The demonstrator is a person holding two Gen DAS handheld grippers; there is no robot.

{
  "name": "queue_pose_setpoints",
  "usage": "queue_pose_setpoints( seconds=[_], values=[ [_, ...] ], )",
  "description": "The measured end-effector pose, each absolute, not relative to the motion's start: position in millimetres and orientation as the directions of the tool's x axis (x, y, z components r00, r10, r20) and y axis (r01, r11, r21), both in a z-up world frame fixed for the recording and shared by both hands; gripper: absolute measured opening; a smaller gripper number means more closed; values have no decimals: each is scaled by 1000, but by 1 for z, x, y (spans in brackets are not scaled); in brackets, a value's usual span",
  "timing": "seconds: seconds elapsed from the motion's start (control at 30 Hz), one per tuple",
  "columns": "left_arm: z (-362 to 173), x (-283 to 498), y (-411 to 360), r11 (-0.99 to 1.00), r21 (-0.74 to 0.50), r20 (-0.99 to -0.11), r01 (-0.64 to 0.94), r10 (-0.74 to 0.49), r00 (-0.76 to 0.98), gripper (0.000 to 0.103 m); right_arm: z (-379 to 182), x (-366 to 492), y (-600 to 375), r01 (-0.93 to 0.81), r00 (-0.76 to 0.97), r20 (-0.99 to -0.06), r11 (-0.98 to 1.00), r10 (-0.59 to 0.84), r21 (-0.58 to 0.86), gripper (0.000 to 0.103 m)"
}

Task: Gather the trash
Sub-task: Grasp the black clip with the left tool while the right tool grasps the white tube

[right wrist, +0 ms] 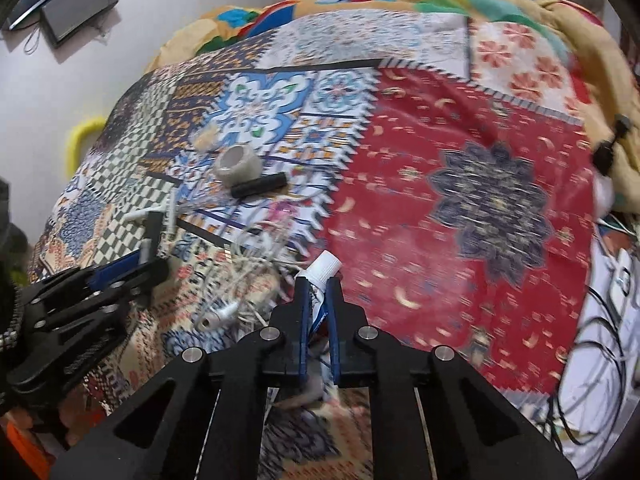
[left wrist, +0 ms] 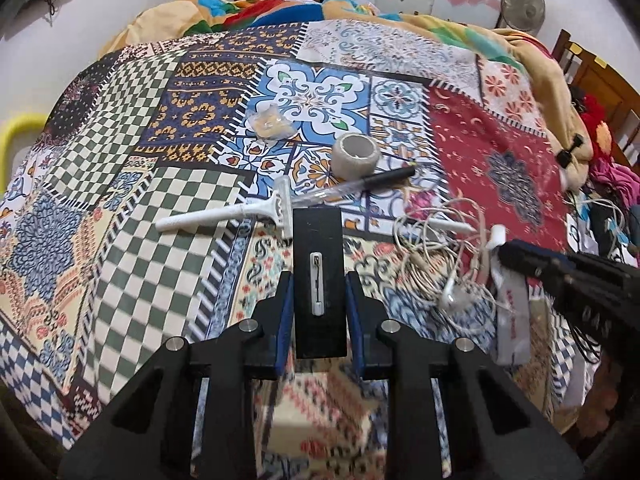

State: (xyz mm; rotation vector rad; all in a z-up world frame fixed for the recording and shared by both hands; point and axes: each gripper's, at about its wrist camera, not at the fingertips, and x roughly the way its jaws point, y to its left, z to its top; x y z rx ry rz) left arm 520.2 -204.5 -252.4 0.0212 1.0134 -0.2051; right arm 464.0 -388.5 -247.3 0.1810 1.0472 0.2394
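Left gripper fingers clamp a black block; razor just beyond. Right gripper fingers pinch a toothpaste tube; earphones left.

Around one tape roll on the bed: one pen, one razor, one black block, one earphone tangle, one toothpaste tube, one plastic wrapper.
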Motion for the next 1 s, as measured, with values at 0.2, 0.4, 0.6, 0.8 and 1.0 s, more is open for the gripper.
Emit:
queue_pose_setpoints(
  seconds=[0.2, 0.4, 0.6, 0.8, 1.0],
  values=[
    [-229, 493, -200, 978, -85, -834, 190, -174, 524, 24, -221, 448, -411, -64, 517, -821, 968, 241, 244, 7],
    [-208, 472, -195, 978, -91, -819, 188, -181, 545, 24, -192, 433, -414, -69, 572, -793, 975, 211, 210, 7],
    [-205, 462, -192, 977, -90, -819, 193, -183, 544, 24, -211, 441, -414, -50, 550, -806, 972, 218, 228, 7],
    [-218, 467, -196, 975, -88, -831, 204, -185, 525, 24, -242, 481, -413, -58, 507, -833, 973, 222, 224, 7],
    [-228, 470, -196, 974, -98, -835, 202, -191, 516, 24, -257, 502, -422, -79, 448, -831, 940, 331, 332, 12]
  ],
)
